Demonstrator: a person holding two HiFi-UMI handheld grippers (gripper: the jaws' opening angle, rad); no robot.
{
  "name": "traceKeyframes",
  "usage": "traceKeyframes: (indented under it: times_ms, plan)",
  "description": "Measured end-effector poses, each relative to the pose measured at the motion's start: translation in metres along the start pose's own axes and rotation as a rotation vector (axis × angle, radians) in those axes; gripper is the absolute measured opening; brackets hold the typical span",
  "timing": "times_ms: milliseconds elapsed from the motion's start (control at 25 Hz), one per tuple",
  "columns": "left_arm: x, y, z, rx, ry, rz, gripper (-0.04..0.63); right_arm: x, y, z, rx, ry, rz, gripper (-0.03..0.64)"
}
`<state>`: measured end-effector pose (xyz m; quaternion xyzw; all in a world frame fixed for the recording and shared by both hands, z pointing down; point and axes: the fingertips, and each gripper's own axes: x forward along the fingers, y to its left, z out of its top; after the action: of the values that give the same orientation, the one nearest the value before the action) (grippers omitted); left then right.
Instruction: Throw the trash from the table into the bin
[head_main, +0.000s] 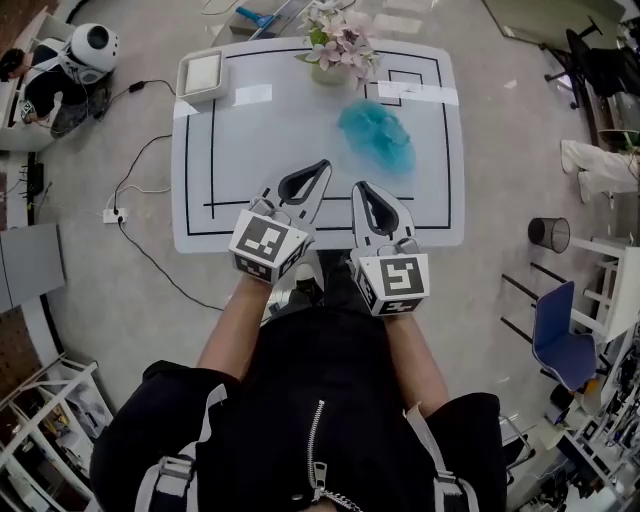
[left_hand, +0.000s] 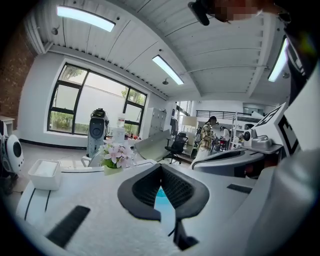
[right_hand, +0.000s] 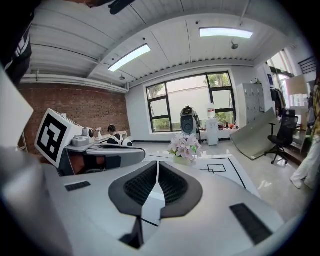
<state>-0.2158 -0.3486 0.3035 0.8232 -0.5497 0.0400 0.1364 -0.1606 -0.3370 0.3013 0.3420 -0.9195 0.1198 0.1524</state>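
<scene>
A crumpled blue bag of trash (head_main: 375, 137) lies on the white table (head_main: 250, 150), right of centre. A black mesh bin (head_main: 549, 234) stands on the floor off the table's right side. Both grippers hover over the table's near edge, side by side, pointing toward the trash. My left gripper (head_main: 322, 165) is shut and empty; in the left gripper view its tips (left_hand: 161, 166) meet, and the blue trash (left_hand: 161, 198) shows through the gap below them. My right gripper (head_main: 358, 187) is also shut with nothing in it, tips together (right_hand: 157, 163).
A vase of pink flowers (head_main: 338, 45) stands at the table's far edge and a white square box (head_main: 203, 75) at its far left corner. A blue chair (head_main: 562, 335) is near the bin. Cables and a power strip (head_main: 114, 215) lie on the floor to the left.
</scene>
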Motion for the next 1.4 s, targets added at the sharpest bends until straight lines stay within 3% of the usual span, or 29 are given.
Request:
traceKeyframes:
  times_ms: [560,960,1400]
  plan:
    - [0.061,0.036,-0.033,-0.056,0.059,-0.009,0.006,0.072,-0.058,-0.036,-0.010,0.129,-0.031,0.014]
    - [0.083,0.046,-0.060,-0.089,0.100,0.011,0.005,0.129,-0.124,-0.084,-0.045,0.265,-0.097,0.182]
    - [0.088,0.066,-0.071,-0.118,0.133,0.095,0.006,0.184,-0.154,-0.139,-0.074,0.442,-0.068,0.213]
